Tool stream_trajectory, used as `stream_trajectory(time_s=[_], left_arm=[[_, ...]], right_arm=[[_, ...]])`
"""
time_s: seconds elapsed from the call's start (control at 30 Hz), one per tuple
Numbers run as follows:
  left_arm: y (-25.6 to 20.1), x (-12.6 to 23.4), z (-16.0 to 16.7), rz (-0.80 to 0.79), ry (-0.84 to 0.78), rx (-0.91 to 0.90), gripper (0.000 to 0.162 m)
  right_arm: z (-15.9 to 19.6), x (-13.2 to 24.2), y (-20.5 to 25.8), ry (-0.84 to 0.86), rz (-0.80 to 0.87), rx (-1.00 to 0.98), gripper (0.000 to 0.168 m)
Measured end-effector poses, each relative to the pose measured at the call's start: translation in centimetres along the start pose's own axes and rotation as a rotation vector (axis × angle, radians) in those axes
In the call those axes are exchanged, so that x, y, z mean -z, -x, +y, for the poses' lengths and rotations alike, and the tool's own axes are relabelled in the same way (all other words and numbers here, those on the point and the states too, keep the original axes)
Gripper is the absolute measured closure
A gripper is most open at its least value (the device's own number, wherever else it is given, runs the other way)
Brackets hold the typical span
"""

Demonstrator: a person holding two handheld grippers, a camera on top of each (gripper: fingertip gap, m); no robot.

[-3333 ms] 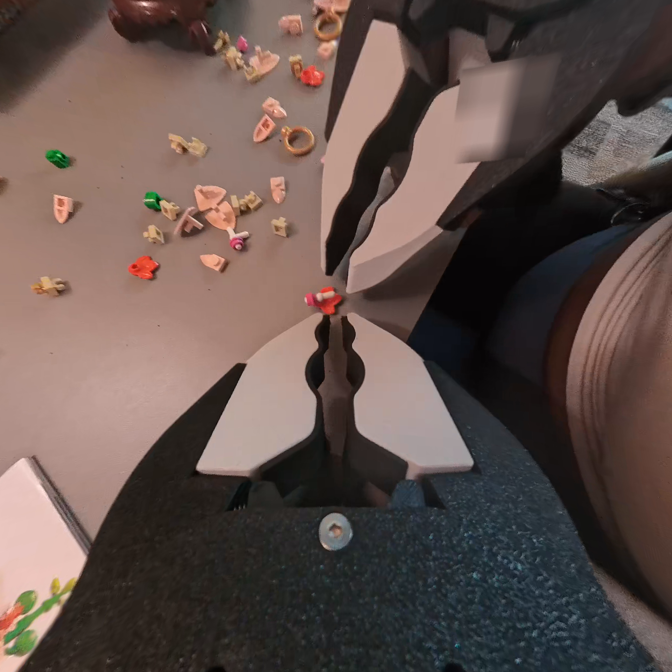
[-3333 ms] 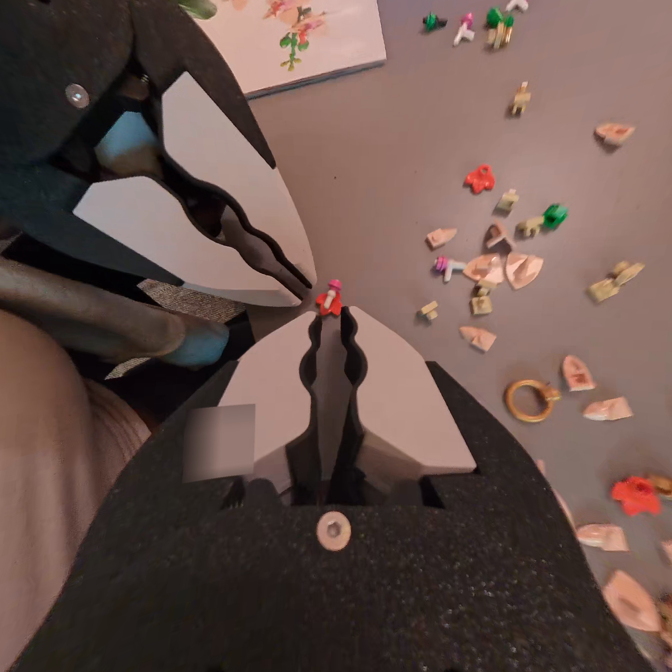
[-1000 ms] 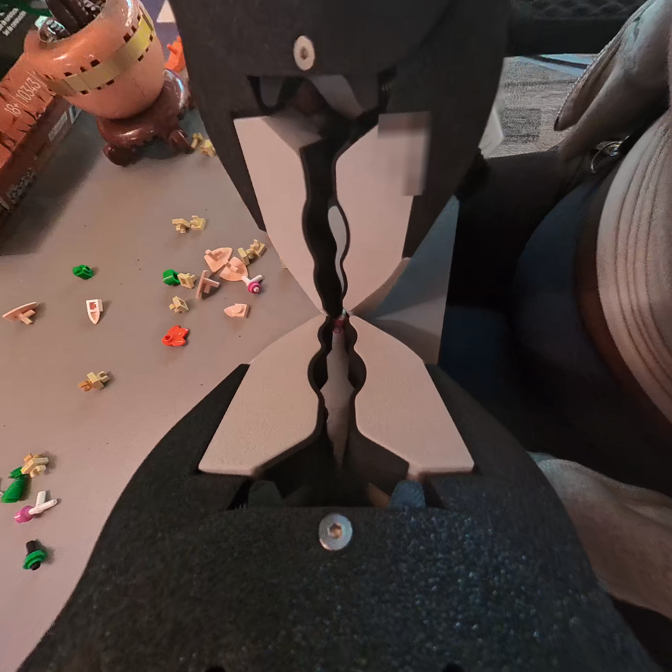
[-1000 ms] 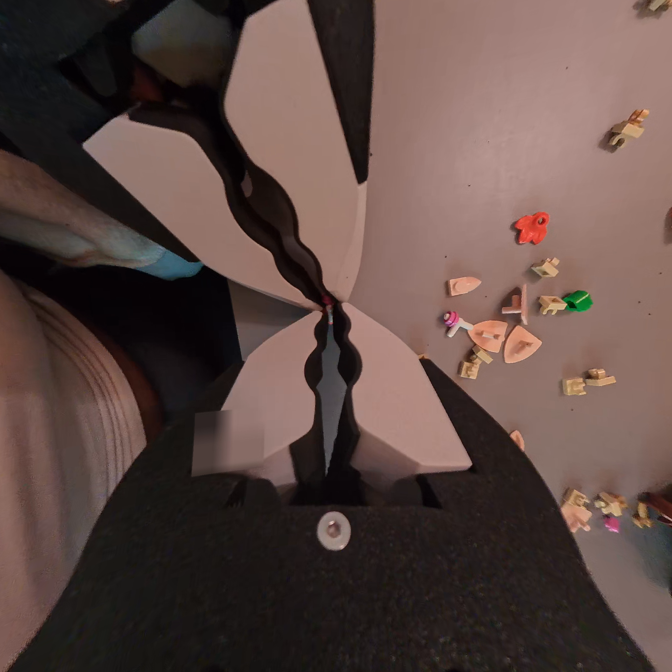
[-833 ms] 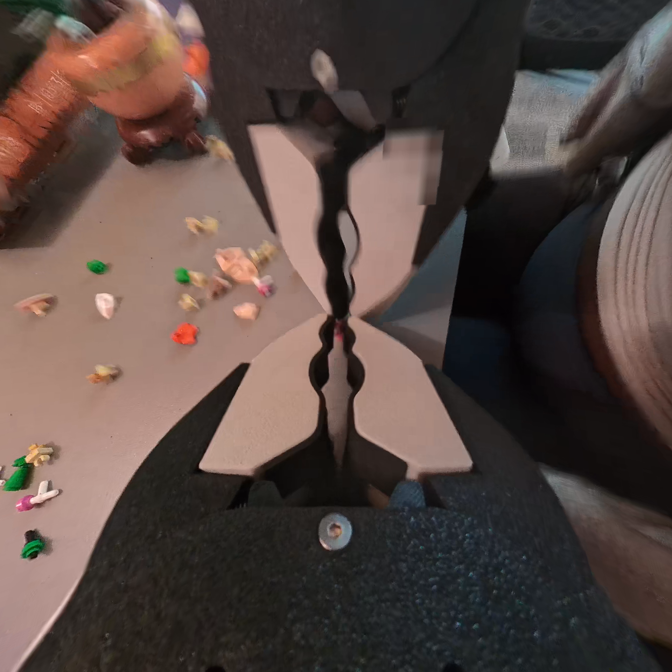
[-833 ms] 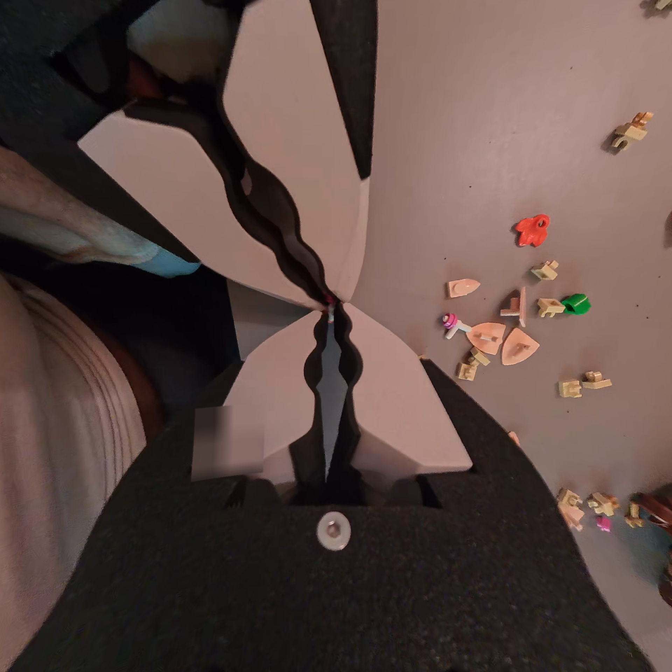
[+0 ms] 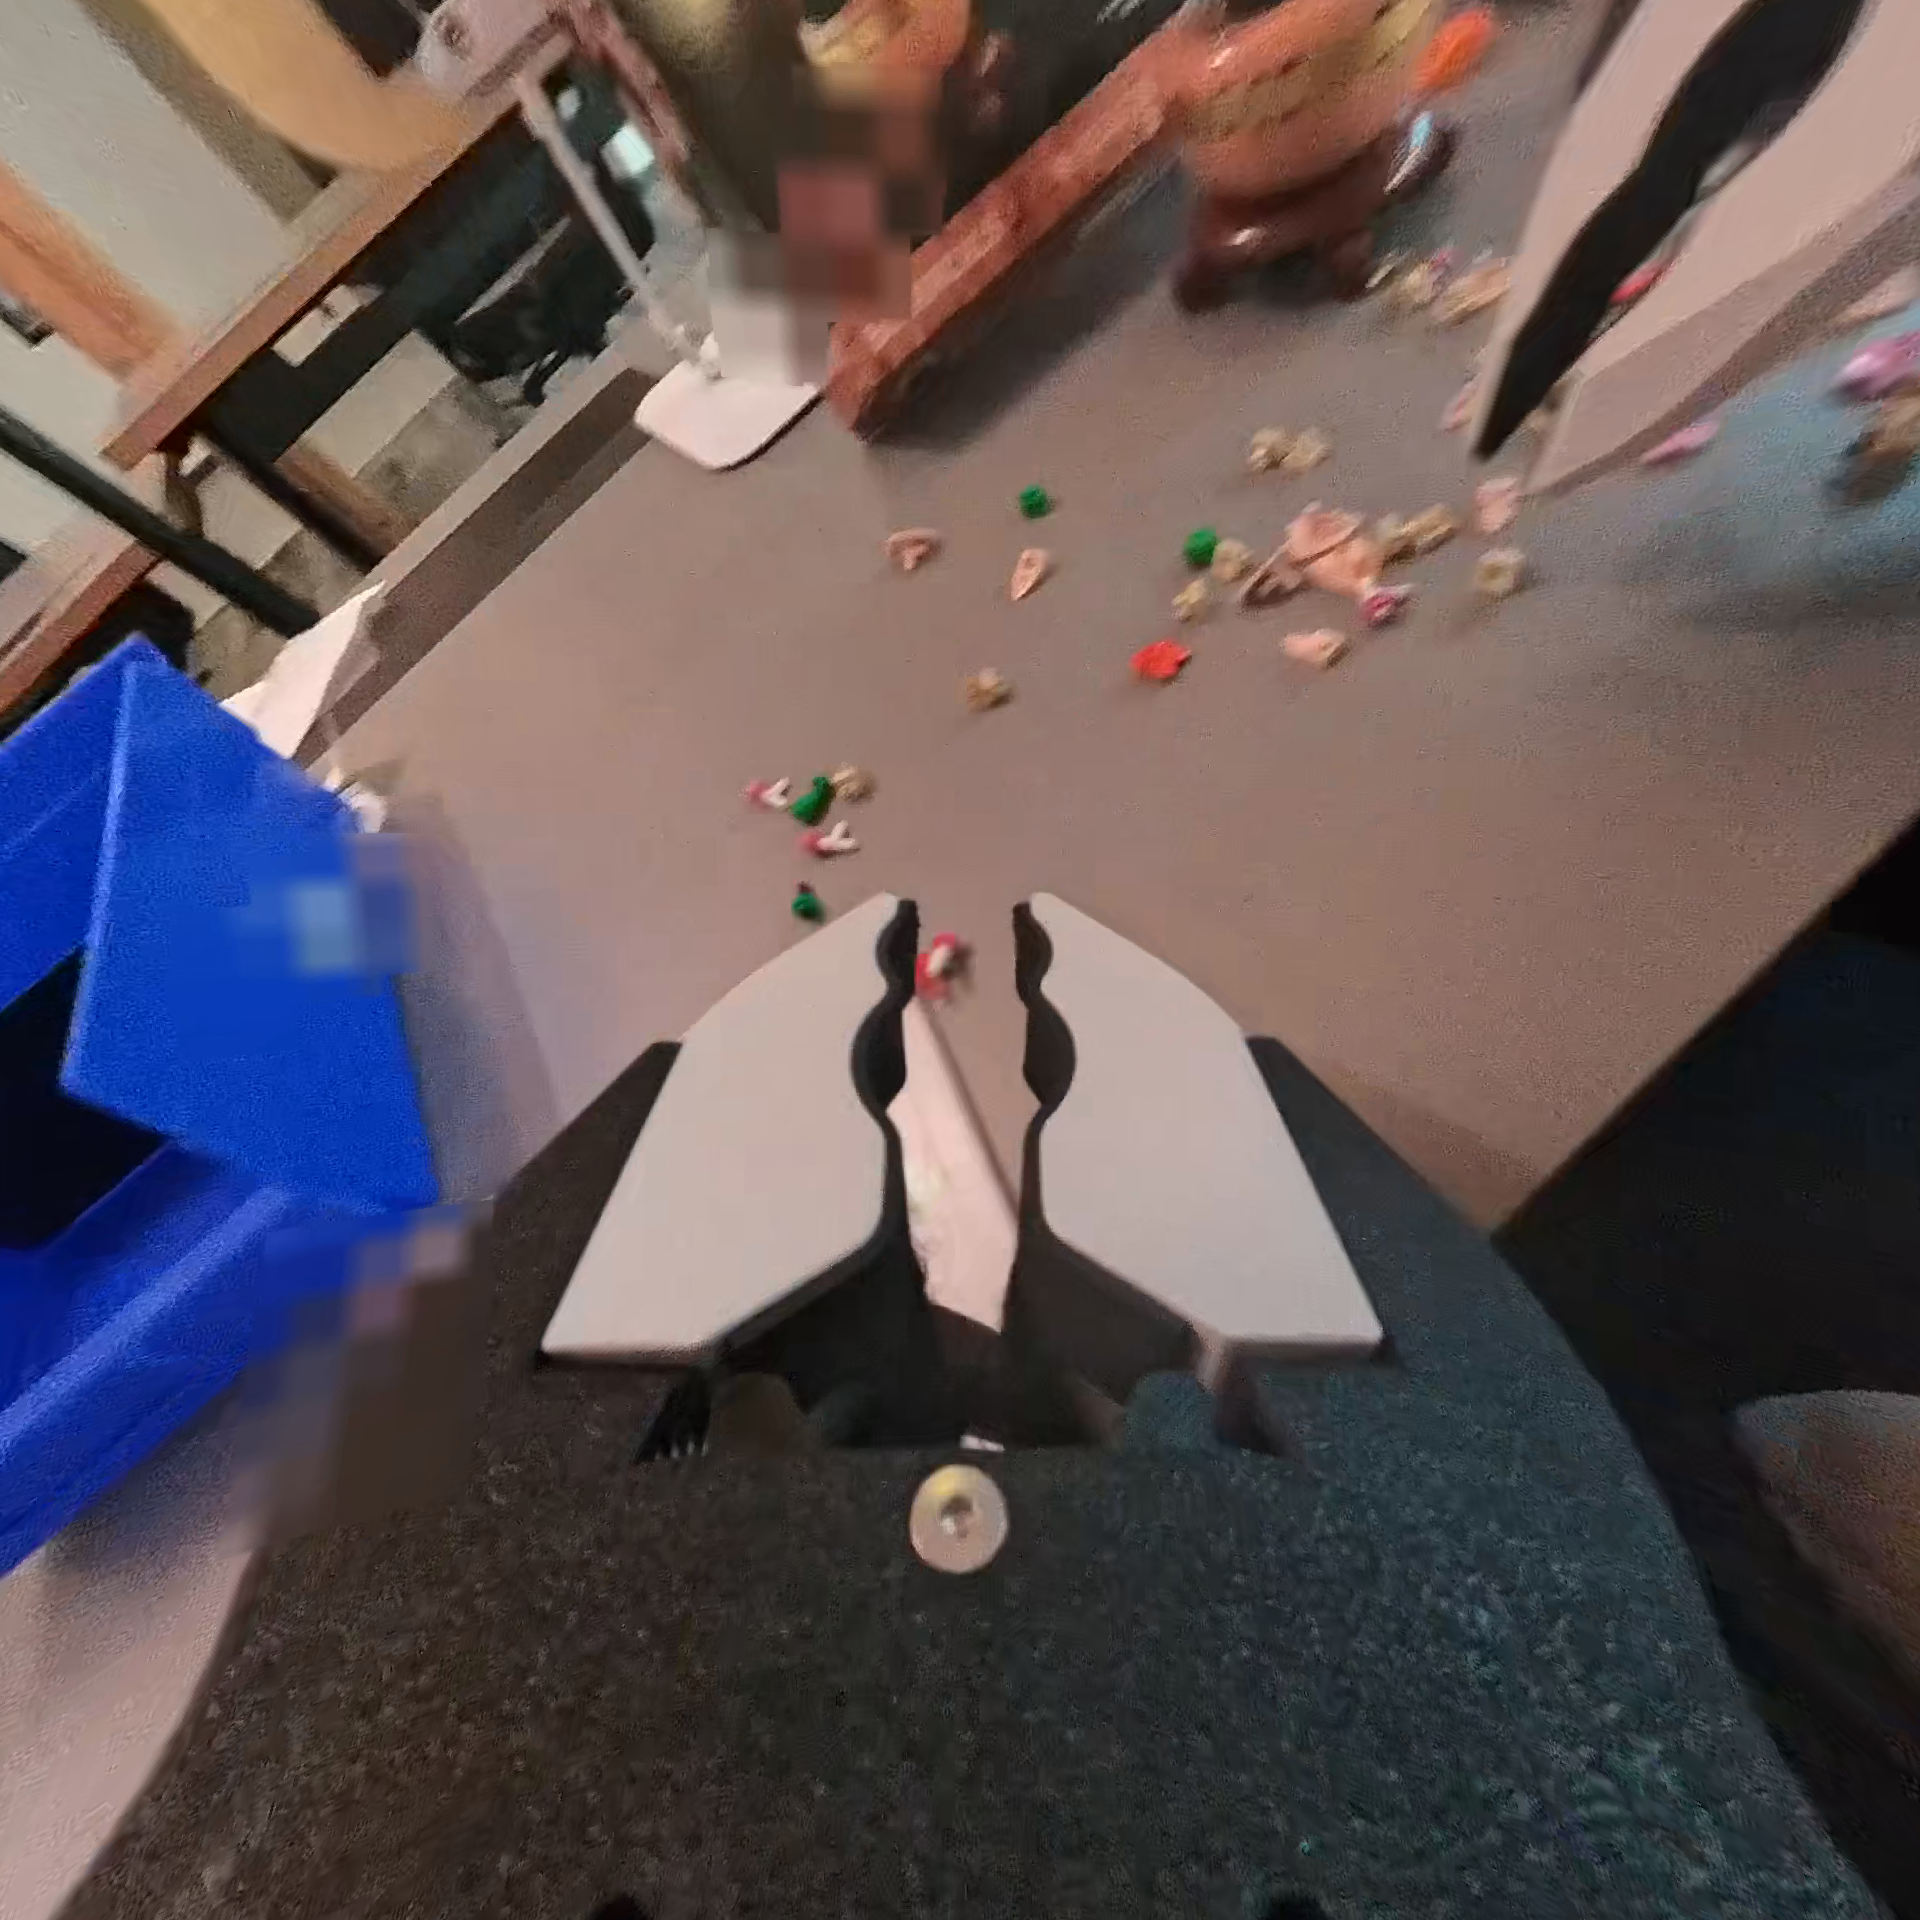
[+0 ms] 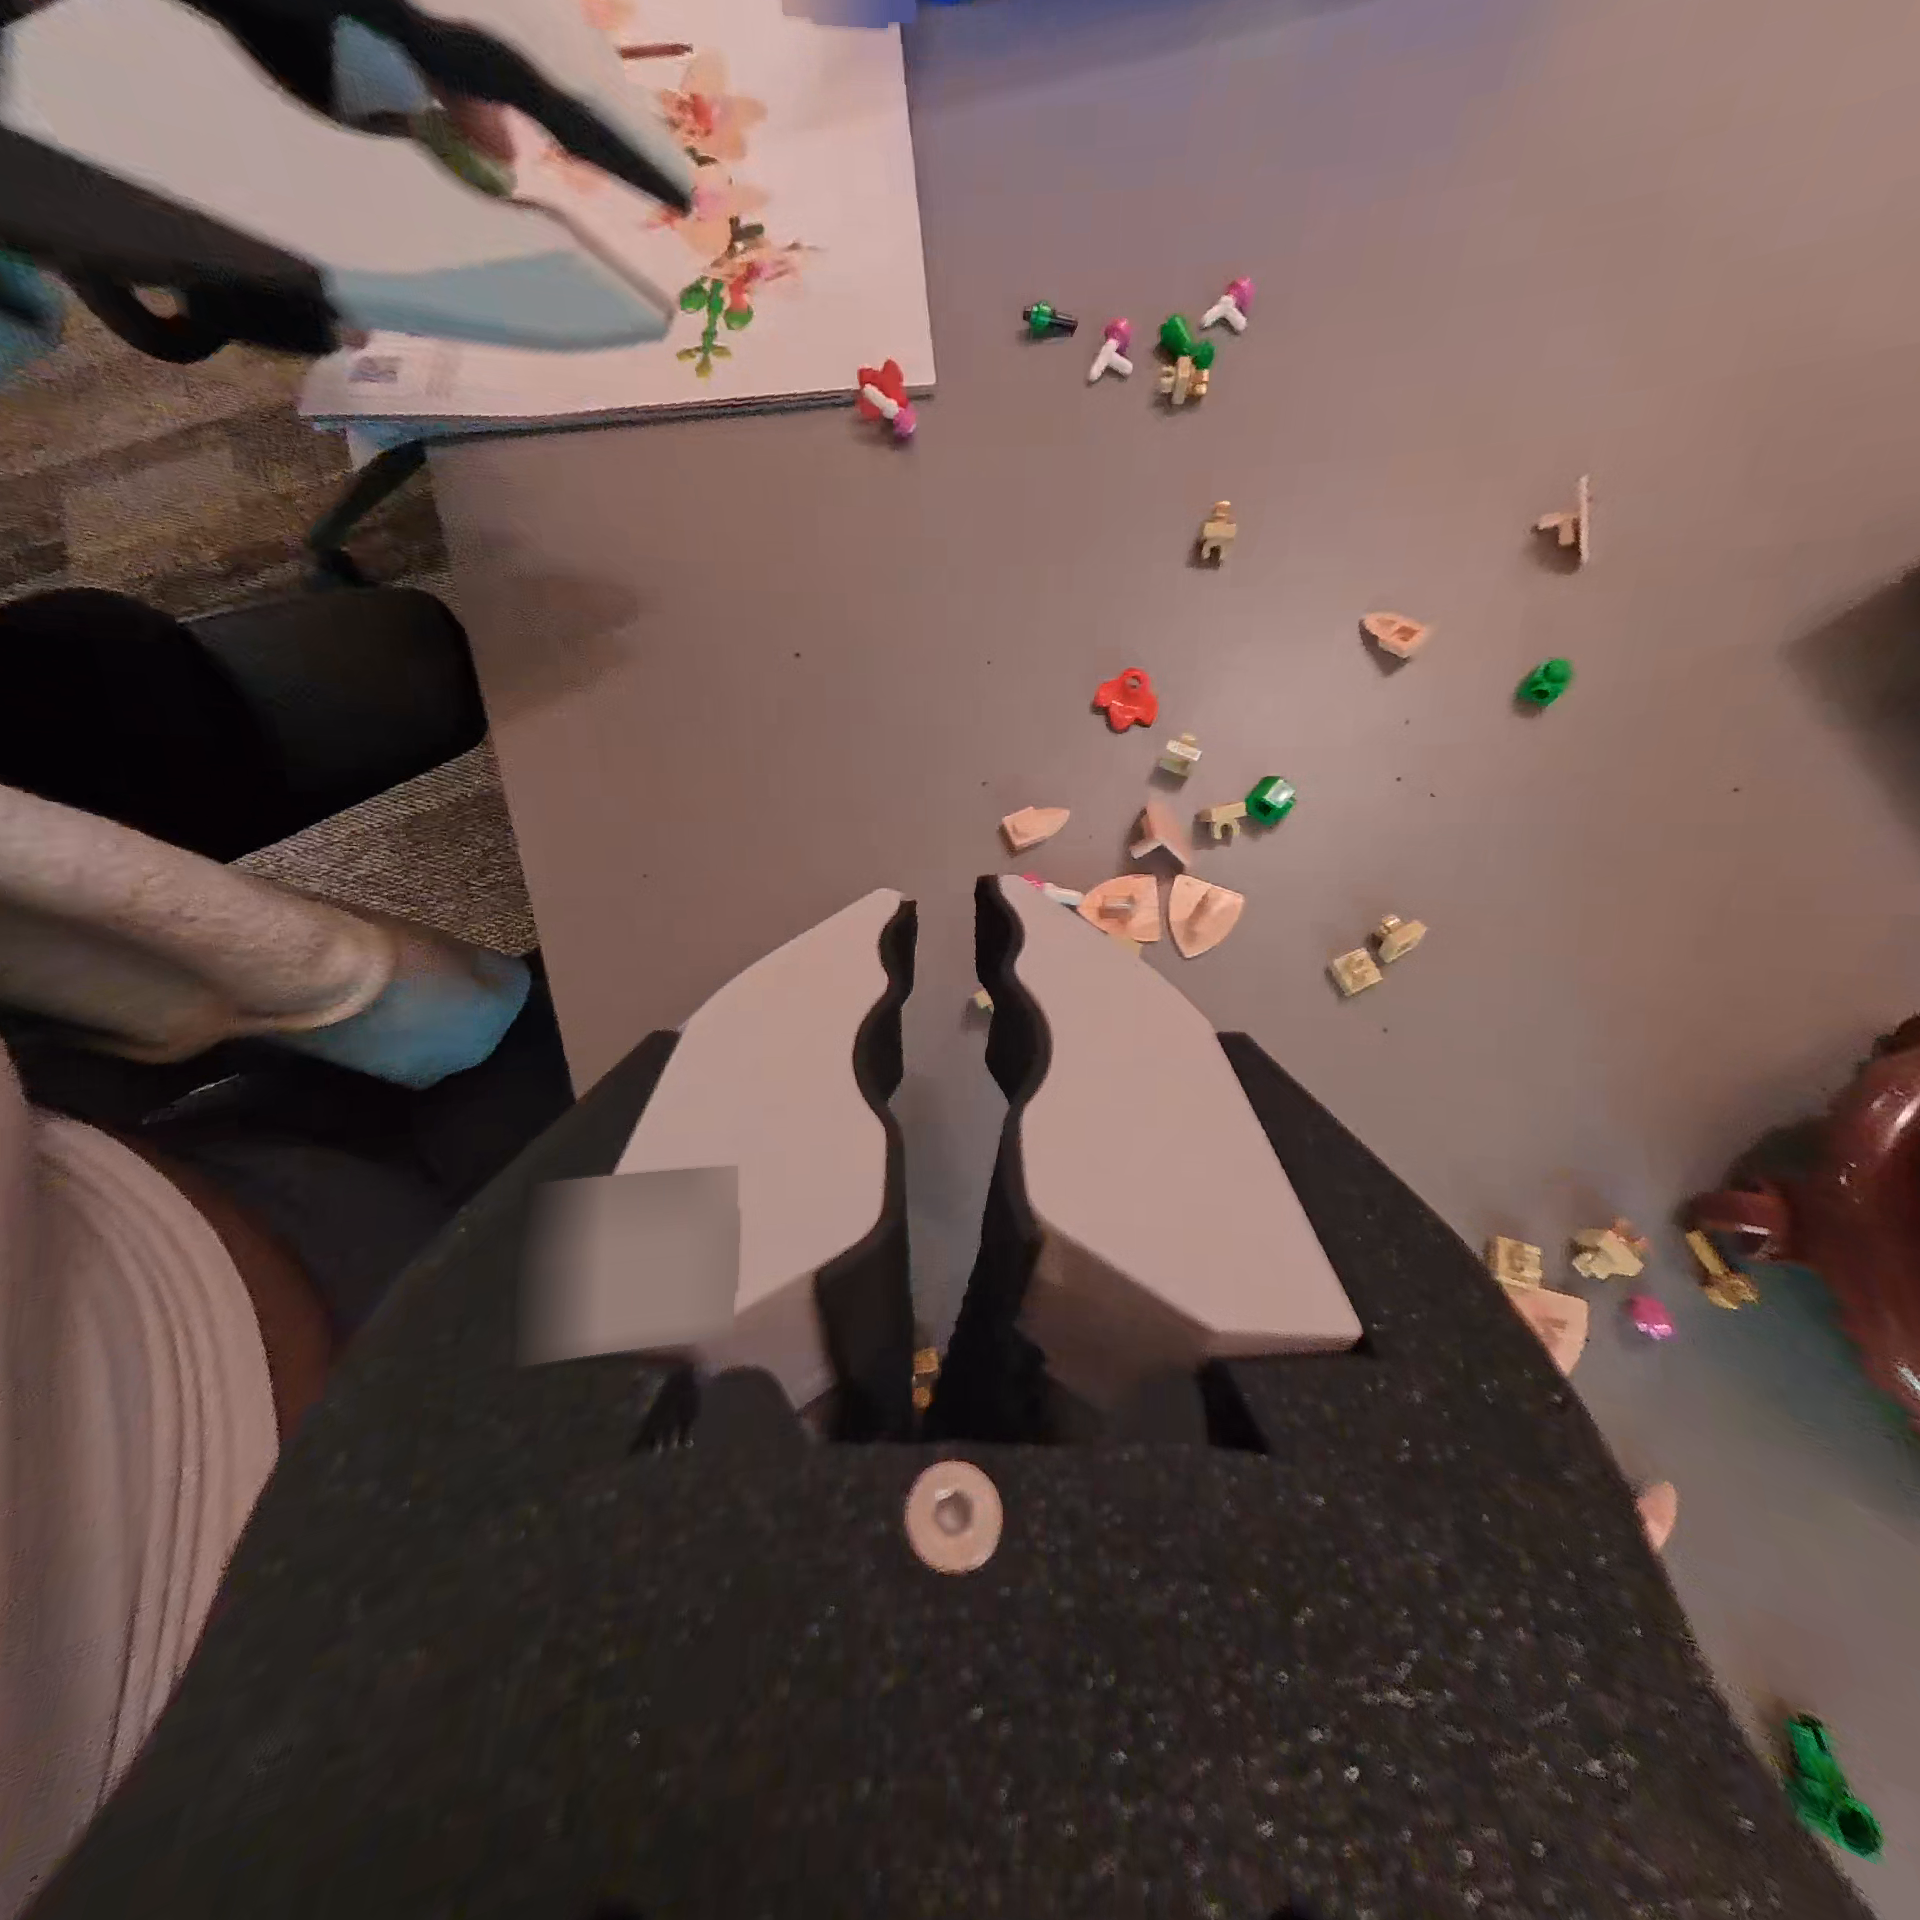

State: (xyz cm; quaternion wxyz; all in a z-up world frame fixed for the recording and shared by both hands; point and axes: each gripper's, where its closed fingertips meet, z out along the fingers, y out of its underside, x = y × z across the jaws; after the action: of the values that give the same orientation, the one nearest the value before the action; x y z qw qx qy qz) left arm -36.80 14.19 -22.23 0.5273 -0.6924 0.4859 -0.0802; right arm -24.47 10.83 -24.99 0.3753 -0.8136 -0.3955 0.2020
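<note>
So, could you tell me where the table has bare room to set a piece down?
The widest bare patch of table lies between the booklet, the near edge and the red flower piece. The far stretch beyond the booklet's right side is also free. The scattered pieces by the right gripper crowd that side.

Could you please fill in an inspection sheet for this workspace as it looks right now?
Surface: grey table, bare between the pieces.
Job's things: small red flower piece with a pink-tipped stem, lying at the booklet corner.
Clutter: scattered tan, pink, green and red bricks; brown pot model.
Grippers: left tool open, empty, above the red flower piece; right tool open, empty, beside pink petal pieces.
Cables: nothing seen.
Surroundings: blue bin, wooden tables, carpet, a person's sleeve.
</note>
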Motion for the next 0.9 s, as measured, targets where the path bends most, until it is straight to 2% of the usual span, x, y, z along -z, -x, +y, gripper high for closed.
stream_trajectory(time_s=[0.07, 0.13, 0.23, 0.4, 0.63, 0.73, 0.9], left_arm=[[1.9, -0.3, 1.6, -0.045, 0.076, -0.056, 0.14], [2.3, -1.3, 3.1, 0.028, 0.143, -0.105, 0.138], [2.4, -3.2, 4.9, 0.127, 0.236, -0.128, 0.15], [2.4, -4.0, 4.2, 0.273, 0.227, 0.111, 0.158], [2.8, -4.2, 5.3, 0.407, 0.269, 0.418, 0.157], [2.3, -4.1, 4.7, 0.464, 0.25, 0.466, 0.157], [1.7, -4.3, 5.5, 0.475, 0.316, 0.46, 0.157]], right_arm=[[0.0, -0.2, 0.6, -0.001, -0.031, 0.022, 0.156], [-0.4, -0.8, 1.2, -0.005, -0.052, 0.054, 0.156], [-1.9, -1.8, 2.1, -0.025, -0.094, 0.132, 0.155], [-3.9, -2.5, 2.0, -0.064, -0.087, 0.198, 0.155], [-3.1, -2.3, 1.0, -0.041, -0.028, 0.222, 0.155], [-3.3, -2.0, 0.5, -0.055, -0.012, 0.211, 0.155], [-3.2, -2.0, 0.0, -0.059, -0.01, 0.208, 0.155]])
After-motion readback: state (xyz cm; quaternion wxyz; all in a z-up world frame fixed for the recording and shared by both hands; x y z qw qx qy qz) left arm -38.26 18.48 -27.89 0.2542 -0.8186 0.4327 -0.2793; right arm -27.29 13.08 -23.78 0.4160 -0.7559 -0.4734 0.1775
